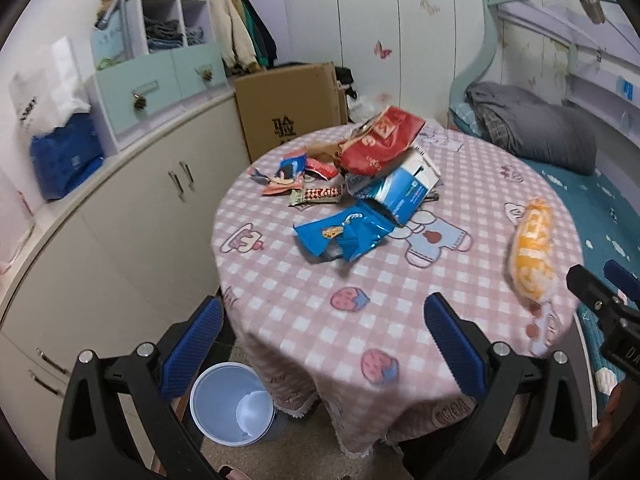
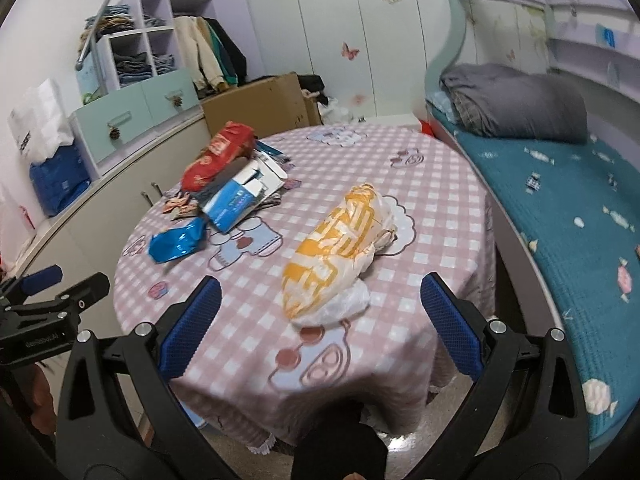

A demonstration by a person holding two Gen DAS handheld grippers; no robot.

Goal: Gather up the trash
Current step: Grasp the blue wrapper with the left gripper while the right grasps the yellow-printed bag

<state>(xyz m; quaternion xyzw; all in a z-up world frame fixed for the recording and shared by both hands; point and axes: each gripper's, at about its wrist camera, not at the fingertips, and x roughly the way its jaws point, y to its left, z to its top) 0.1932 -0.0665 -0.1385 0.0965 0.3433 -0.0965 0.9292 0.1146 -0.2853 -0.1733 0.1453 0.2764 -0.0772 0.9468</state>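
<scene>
A round table (image 1: 400,280) with a pink checked cloth carries a heap of trash. In the heap lie a red snack bag (image 1: 380,142), a blue and white carton (image 1: 404,188), a crumpled blue wrapper (image 1: 340,234) and small wrappers (image 1: 288,172). An orange and white plastic bag (image 2: 340,252) lies apart on the right side, also in the left wrist view (image 1: 532,252). My left gripper (image 1: 324,344) hovers open over the table's near edge, empty. My right gripper (image 2: 320,320) is open just short of the orange bag, nothing between its fingers. A pale blue bin (image 1: 232,404) stands on the floor beside the table.
White cabinets (image 1: 132,216) run along the left wall with a drawer unit and a blue bag (image 1: 64,160) on top. A cardboard box (image 1: 288,108) stands behind the table. A bed with a teal cover (image 2: 560,216) and grey bedding flanks the right side.
</scene>
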